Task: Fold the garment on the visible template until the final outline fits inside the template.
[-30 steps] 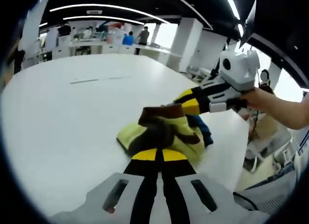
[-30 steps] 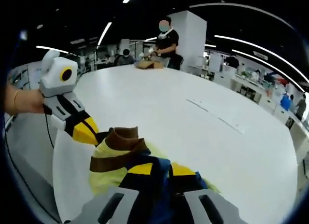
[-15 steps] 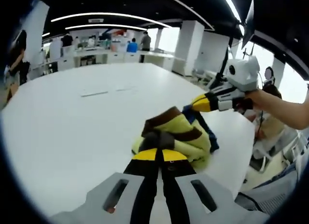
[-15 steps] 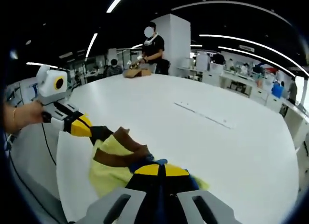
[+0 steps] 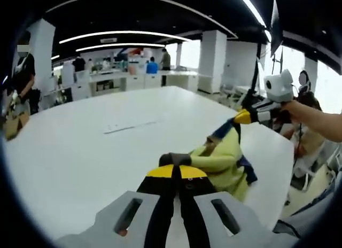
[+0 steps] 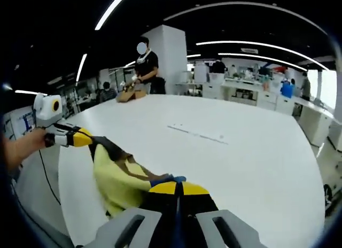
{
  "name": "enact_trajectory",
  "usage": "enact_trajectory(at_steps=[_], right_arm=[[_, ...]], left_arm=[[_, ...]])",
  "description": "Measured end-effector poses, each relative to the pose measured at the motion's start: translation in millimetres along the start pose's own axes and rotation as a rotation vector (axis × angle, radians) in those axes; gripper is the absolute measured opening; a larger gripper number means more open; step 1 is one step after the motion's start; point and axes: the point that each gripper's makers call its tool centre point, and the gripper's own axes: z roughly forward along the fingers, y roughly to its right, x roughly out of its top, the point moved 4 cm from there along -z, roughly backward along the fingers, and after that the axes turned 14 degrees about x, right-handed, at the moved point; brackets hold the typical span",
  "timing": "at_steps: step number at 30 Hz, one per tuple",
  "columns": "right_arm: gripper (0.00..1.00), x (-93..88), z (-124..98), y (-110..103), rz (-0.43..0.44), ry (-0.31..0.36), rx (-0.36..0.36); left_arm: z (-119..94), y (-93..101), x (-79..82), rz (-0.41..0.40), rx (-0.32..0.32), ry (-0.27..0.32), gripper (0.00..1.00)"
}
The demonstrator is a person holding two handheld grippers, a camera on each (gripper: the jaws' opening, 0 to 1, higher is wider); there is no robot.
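The big white desk (image 5: 80, 146) runs wide under both hands, with a faint marked strip (image 5: 131, 125) lying well beyond the work; whether that is the template I cannot tell. The garment (image 5: 224, 160), yellow with dark brown and blue trim, hangs stretched between the two grippers near the desk's edge, its lower part sagging toward the surface. It looks light and quite limp, so I would expect it to droop and bunch wherever it is not held, and corners or hems seem the sensible places to pinch. The left gripper (image 5: 176, 170) is clamped on a dark edge of the cloth. The right gripper (image 6: 173, 186) is likewise closed on the blue-trimmed end.
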Motion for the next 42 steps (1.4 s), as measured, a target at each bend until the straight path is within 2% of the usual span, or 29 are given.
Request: enact_trajectory(at_steps=[9, 15, 19, 24, 31, 35, 39, 42], right_arm=[[0.00, 16.2, -3.3, 29.7, 0.090, 0.087, -0.068], [0.00, 17.7, 5.0, 55.2, 0.153, 0.103, -0.133], [0.00, 18.5, 13.6, 75.2, 0.212, 0.126, -0.173], [0.00, 13.5, 30.6, 97.1, 0.252, 0.114, -0.223], [0.00, -4.5, 59.7, 122.0, 0.295, 0.051, -0.268], [0.00, -15.3, 70.8, 127.5, 0.308, 0.019, -0.280], [0.00, -24.9, 80.5, 135.1, 0.327, -0.001, -0.282], [0.00, -28.6, 84.3, 135.1, 0.325, -0.011, -0.278]], left_arm=[[24.9, -13.3, 24.7, -0.027, 0.019, 0.043, 0.00], [52.6, -23.7, 31.0, -0.046, 0.044, 0.046, 0.00], [72.1, -29.8, 29.8, -0.045, 0.059, 0.037, 0.00], [101.1, -38.1, 20.4, -0.062, 0.081, 0.009, 0.00], [135.6, -53.1, 1.4, -0.103, 0.106, -0.035, 0.00], [150.2, -63.0, -19.1, -0.106, 0.145, -0.101, 0.00], [160.6, -67.6, -29.7, -0.109, 0.152, -0.120, 0.00], [166.0, -69.9, -35.9, -0.075, 0.161, -0.132, 0.00]])
